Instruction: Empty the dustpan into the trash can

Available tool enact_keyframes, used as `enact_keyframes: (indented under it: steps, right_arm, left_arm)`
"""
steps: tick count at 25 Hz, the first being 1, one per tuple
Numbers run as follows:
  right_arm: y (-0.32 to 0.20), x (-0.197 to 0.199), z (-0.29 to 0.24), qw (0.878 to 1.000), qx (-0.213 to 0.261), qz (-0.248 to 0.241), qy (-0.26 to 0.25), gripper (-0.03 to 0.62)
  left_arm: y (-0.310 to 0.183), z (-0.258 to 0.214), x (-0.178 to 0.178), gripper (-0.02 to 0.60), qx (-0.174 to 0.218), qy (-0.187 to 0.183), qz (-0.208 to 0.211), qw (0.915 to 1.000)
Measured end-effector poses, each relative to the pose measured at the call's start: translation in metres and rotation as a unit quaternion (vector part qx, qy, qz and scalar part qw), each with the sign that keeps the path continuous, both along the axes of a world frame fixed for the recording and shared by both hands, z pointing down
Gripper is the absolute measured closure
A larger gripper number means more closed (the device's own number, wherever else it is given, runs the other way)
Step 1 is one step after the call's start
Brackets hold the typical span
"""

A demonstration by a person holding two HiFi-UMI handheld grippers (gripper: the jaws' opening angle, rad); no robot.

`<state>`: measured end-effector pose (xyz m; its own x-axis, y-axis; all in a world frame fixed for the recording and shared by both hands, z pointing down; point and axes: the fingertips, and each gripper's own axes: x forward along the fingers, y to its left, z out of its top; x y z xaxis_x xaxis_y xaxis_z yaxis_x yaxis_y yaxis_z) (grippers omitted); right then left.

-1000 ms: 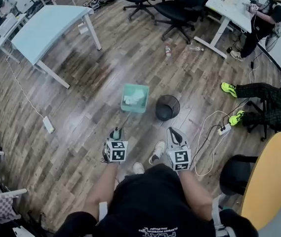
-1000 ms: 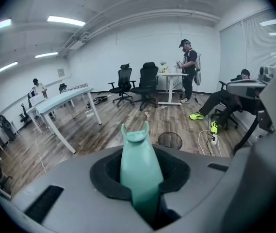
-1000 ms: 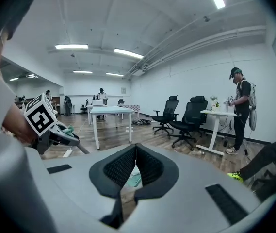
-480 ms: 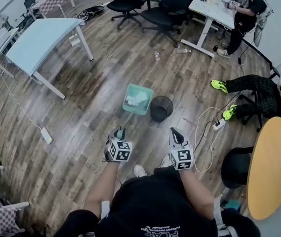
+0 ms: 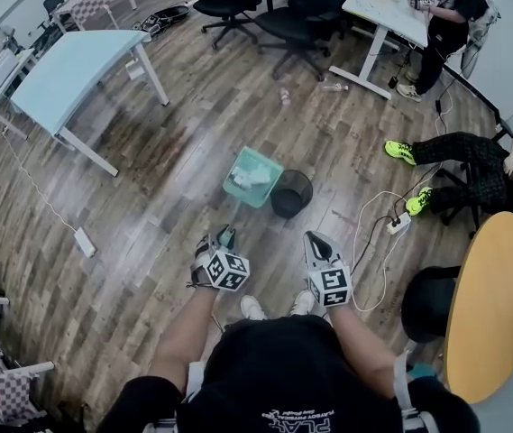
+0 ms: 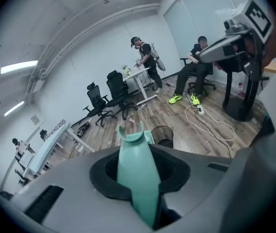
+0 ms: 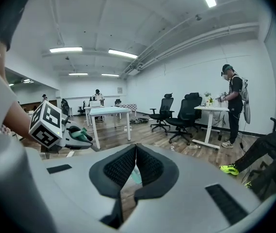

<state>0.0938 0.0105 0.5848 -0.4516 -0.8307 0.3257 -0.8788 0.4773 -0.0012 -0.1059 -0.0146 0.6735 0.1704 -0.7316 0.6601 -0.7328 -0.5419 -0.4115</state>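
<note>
A: While the left gripper (image 5: 222,240) clamps its jaws on the teal handle (image 6: 137,176), how does the right gripper (image 7: 136,154) stand?
B: Jaws pressed together, nothing between them.
A: Counts?
B: Two grippers. One dustpan (image 5: 252,177), white scraps in it, its pan just left of one black mesh trash can (image 5: 291,193).
A: Legible writing?
B: Only a shirt print (image 5: 297,419), too blurred to read.
</note>
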Motion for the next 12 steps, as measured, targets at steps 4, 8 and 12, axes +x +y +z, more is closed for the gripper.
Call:
enact_keyframes:
  steps: [4, 8, 12]
  right_arm:
    - [-0.004, 0.011, 0.001, 1.0, -0.001, -0.008, -0.004, 0.571]
    - [-0.007, 0.025, 0.004, 1.0, -0.004, -0.006, -0.007, 0.571]
    - [-0.009, 0.034, 0.007, 1.0, -0.005, -0.005, -0.012, 0.571]
  left_arm:
    - [-0.003, 0.003, 0.019, 0.485, 0.009, -0.047, 0.037, 0.9982]
    - [-0.006, 0.001, 0.039, 0.485, 0.019, -0.083, 0.072, 0.9938]
    - [-0.008, 0.004, 0.054, 0.485, 0.032, -0.135, 0.117, 0.9834]
